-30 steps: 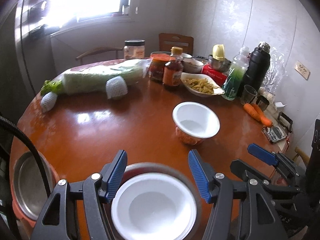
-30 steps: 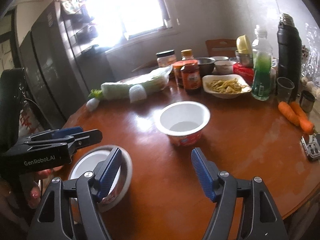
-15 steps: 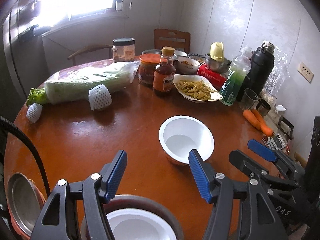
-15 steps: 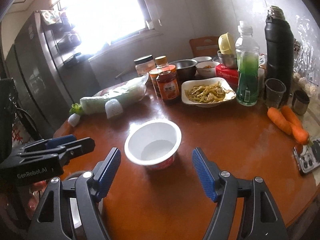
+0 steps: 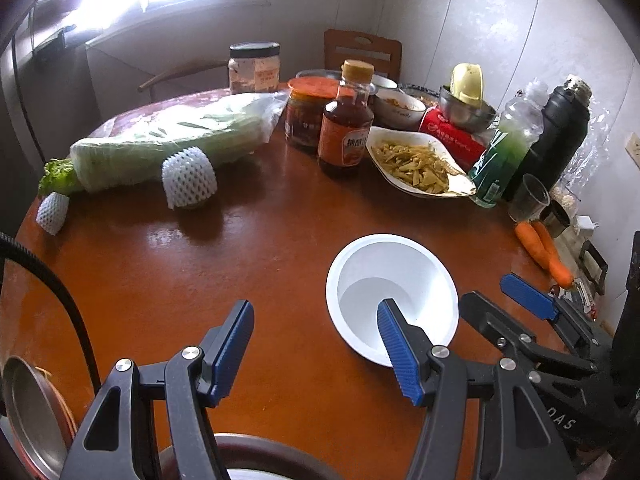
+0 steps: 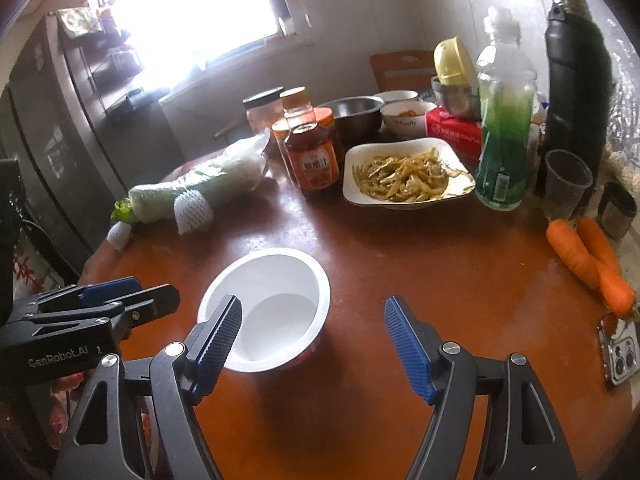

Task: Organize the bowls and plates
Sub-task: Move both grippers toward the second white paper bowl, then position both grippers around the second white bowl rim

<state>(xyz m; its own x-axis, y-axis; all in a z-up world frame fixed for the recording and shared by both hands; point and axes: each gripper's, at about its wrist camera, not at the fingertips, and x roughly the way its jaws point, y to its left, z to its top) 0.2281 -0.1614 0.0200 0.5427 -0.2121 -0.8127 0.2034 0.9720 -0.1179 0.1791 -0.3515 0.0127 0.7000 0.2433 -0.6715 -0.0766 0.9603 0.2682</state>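
Note:
An empty white bowl with a red outside stands on the brown round table. My left gripper is open and empty; its right finger overlaps the bowl's near rim in the view. My right gripper is open and empty, its left finger in front of the bowl's near left rim. A dark plate rim shows at the bottom edge of the left wrist view. A white dish of yellow food stands farther back.
Cabbage in plastic, sauce jars, a green bottle, a black flask, metal bowls and a clear cup crowd the far side. Carrots and a phone lie right. A metal pot sits at the left edge.
Both grippers have moved forward toward the white bowl, which now sits closer in both views. The plate with its white bowl has slid nearly out of the bottom of the left wrist view.

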